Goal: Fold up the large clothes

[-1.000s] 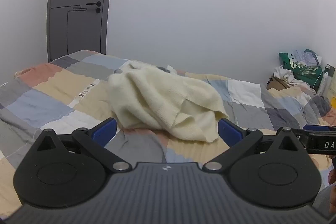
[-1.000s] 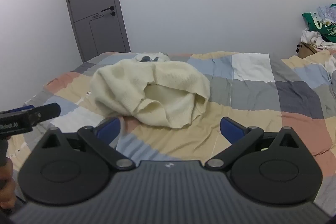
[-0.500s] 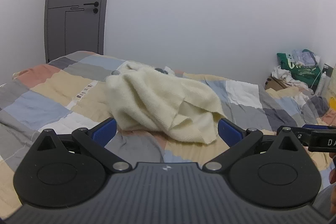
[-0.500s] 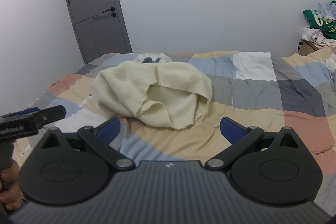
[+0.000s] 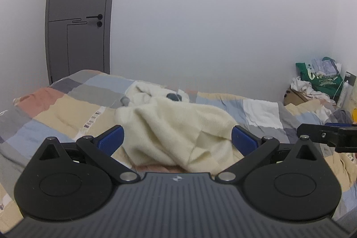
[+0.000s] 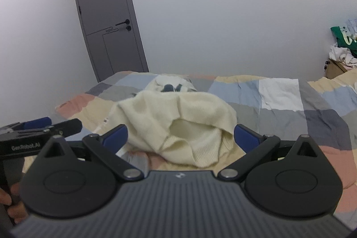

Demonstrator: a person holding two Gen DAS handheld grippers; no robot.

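A crumpled cream knit sweater (image 5: 178, 126) (image 6: 178, 122) lies heaped in the middle of the bed with the patchwork quilt (image 5: 67, 108) (image 6: 312, 122). My left gripper (image 5: 177, 139) is open, its blue pads wide apart, with nothing between them; the sweater lies a short way beyond its fingers. My right gripper (image 6: 181, 136) is open too and faces the sweater's ribbed hem opening. Behind the sweater sits a second white garment with dark spots (image 5: 171, 94) (image 6: 171, 85). Each gripper shows at the edge of the other's view.
A grey door (image 5: 78, 15) (image 6: 107, 21) stands at the far left behind the bed. A cardboard box with a green bag and piled clothes (image 5: 316, 81) sits by the far right wall. A hand (image 6: 11, 204) holds the left gripper's handle.
Both grippers have tilted upward and come lower and nearer the sweater, which now sits lower in both views. Both stay open.
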